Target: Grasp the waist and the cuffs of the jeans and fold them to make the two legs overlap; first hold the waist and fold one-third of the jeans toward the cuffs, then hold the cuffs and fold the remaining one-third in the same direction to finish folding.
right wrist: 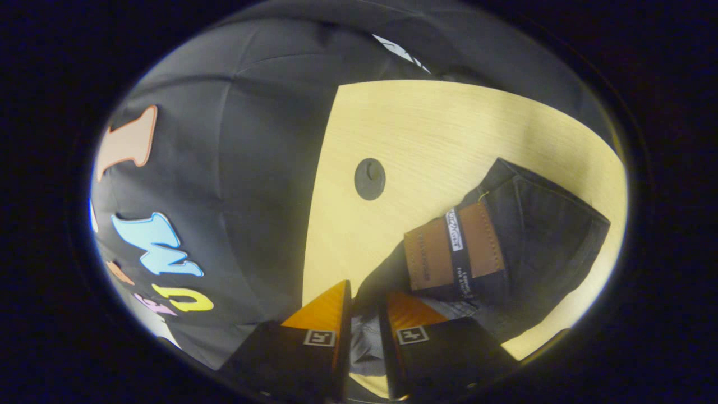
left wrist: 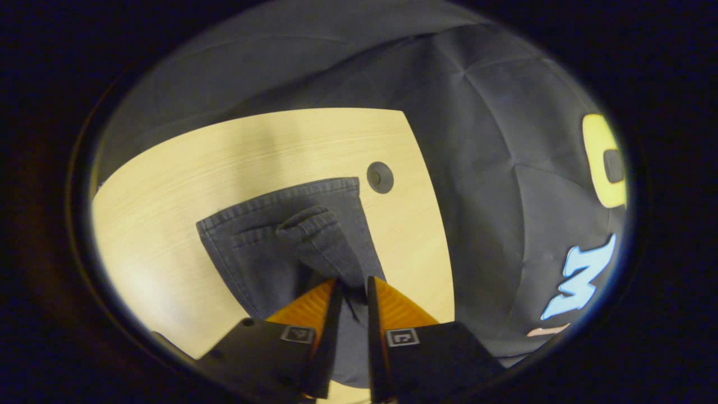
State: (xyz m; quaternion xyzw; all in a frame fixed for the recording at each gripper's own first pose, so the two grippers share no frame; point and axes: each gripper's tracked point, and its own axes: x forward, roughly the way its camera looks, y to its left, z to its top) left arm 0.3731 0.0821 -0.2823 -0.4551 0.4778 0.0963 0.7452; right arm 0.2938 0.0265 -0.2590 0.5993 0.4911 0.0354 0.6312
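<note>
1. brown leather waistband patch [right wrist: 453, 247] on the jeans [right wrist: 538, 235], in the right gripper view just beyond and to the right of the fingers: stamped wording is there, too small to read.
2. dark belt loop [right wrist: 459, 252] lying across that patch: pale lettering runs along it, too blurred to make out.
3. square black-and-white marker tag [left wrist: 402, 337] on the left gripper, behind its fingers: a coded pattern, no words.
4. square marker tag [right wrist: 412, 335] on the right gripper, behind its fingers: likewise a pattern, no readable text.

jeans [left wrist: 291, 235] lower part hidden behind tongs, leather waist patch [right wrist: 454, 247] lettering too small to tell
</note>
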